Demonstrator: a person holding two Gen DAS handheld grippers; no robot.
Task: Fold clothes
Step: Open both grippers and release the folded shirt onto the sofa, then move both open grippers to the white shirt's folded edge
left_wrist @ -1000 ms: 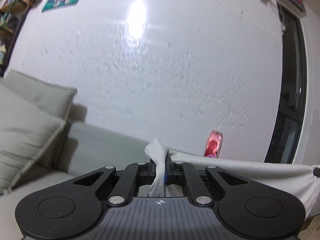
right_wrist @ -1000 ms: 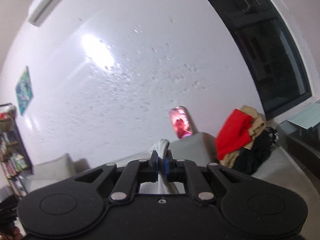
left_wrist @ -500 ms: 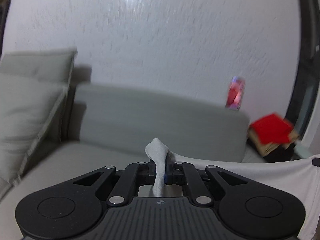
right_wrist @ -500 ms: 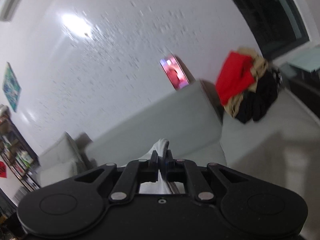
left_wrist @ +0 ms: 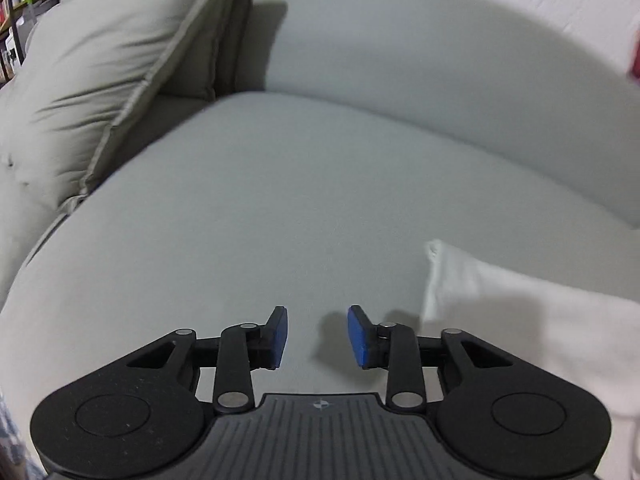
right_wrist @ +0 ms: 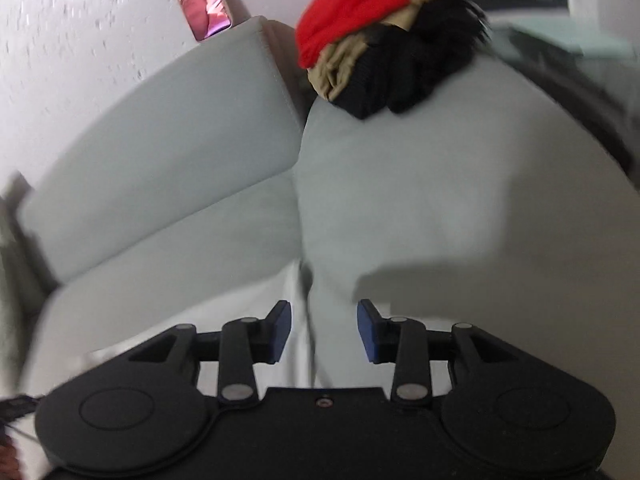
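Release step: your left hand-held gripper [left_wrist: 317, 336] and right hand-held gripper [right_wrist: 324, 331] just opened, empty; white garment [left_wrist: 520, 320] on sofa [left_wrist: 280, 200]. Next: regrasp edge for fold.

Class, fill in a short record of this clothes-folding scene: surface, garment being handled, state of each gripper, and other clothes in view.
surface: grey sofa seat
garment: white cloth, lying on the seat to the right of the left gripper
left gripper: open, jaws just opened, nothing between the fingers
right gripper: open, jaws just opened, pale fabric below, not pinched
other clothes: pile of red, tan and black garments at the far end of the sofa
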